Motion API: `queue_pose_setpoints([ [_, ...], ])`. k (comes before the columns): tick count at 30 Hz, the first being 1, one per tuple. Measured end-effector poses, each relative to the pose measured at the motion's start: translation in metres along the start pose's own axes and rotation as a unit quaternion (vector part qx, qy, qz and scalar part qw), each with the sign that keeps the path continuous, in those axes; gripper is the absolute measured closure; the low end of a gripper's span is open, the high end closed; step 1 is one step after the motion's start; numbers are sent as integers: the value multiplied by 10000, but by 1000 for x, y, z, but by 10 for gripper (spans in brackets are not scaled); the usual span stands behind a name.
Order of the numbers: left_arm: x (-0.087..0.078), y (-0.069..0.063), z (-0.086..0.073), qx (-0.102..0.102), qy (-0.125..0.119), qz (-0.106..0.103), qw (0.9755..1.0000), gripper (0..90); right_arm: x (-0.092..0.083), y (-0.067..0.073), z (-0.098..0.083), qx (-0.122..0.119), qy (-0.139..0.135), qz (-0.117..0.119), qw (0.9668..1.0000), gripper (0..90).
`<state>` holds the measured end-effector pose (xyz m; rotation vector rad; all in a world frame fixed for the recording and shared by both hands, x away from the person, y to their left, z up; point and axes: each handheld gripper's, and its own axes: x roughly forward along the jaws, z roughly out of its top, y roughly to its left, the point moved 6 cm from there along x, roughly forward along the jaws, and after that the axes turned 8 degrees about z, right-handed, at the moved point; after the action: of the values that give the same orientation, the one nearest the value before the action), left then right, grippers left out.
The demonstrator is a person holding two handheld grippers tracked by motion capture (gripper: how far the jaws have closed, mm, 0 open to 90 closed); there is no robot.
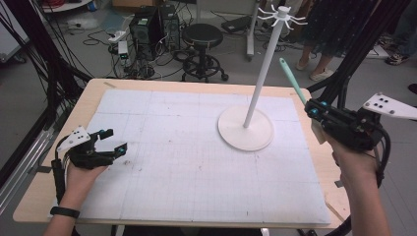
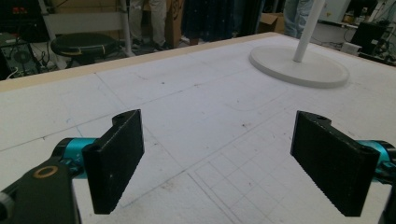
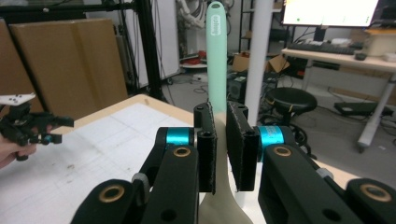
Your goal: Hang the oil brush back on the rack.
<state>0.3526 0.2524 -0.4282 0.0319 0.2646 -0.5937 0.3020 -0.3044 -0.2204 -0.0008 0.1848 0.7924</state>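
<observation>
White desk (image 1: 162, 162) is seen with a tall stand (image 1: 246, 129) at 2 o'clock; a green spatula (image 1: 293, 80) is pinched by the right gripper (image 1: 312, 105), while the left gripper (image 1: 112, 140) is spread wide at 8 o'clock

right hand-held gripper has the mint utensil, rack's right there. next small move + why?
Probably raise the right hand-held gripper toward the rack's top hooks: it grips the utensil handle-up, its hanging hole free, well below those hooks.

- Bare gridded mat (image 1: 172, 162) across left, centre and near side: open passage.
- Far right blocked by white stand (image 1: 246, 129), its pole rising high.
- Beyond far edge, stool (image 1: 202, 35), seemingly clear of table.
</observation>
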Motion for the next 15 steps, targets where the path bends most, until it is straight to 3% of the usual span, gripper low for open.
queue_pose_setpoints([
  [7, 1, -1, 0, -42, 4, -13, 10000, 180, -12, -7, 18, 0, -173, -146, 9997, 831],
  [15, 0, -1, 0, -48, 7, -29, 10000, 180, -15, -14, 27, -8, -246, -249, 9994, 830],
])
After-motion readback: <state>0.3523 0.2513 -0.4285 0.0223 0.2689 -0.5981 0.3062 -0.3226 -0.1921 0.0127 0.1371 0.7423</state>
